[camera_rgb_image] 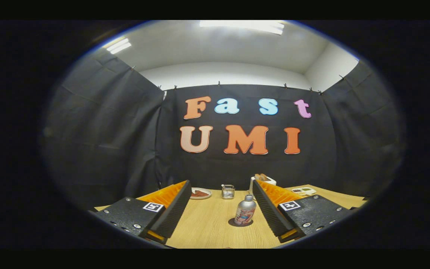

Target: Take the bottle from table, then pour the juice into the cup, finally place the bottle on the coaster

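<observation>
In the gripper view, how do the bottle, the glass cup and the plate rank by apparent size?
1. bottle, largest, but nearest, between the open fingers of the gripper.
2. plate and cup, both farther away; the plate looks wider, the cup taller, so I leave them unranked.

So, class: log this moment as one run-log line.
phase: approach | gripper: open, holding nothing | bottle: upright on dark coaster, between fingers | cup: beyond bottle on table

black cloth walls [106, 130], white ceiling with strip lights [243, 25], wooden table [207, 224].
</observation>
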The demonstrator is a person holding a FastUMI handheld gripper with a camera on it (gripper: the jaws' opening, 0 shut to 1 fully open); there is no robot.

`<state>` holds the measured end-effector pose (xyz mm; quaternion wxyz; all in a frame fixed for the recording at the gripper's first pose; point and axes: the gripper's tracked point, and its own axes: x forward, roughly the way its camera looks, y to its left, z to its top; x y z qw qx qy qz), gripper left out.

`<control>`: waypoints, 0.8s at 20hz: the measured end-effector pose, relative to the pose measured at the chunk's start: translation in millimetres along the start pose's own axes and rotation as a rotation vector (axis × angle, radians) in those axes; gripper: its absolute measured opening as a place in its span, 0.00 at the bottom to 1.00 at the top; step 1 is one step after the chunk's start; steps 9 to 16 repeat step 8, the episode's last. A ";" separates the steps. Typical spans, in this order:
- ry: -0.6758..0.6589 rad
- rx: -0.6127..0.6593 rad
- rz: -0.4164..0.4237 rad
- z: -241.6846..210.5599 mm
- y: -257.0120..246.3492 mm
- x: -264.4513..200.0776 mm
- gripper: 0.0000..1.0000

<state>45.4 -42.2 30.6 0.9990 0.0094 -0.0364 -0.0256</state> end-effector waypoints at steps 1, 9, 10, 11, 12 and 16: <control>-0.001 0.003 0.004 1.9 0.9 0.1 0.97; -0.021 0.005 0.039 10.0 6.0 -4.5 0.97; -0.021 0.005 0.039 10.0 6.0 -4.5 0.97; -0.021 0.005 0.039 10.0 6.0 -4.5 0.97; -0.021 0.005 0.039 10.0 6.0 -4.5 0.97; -0.021 0.005 0.039 10.0 6.0 -4.5 0.97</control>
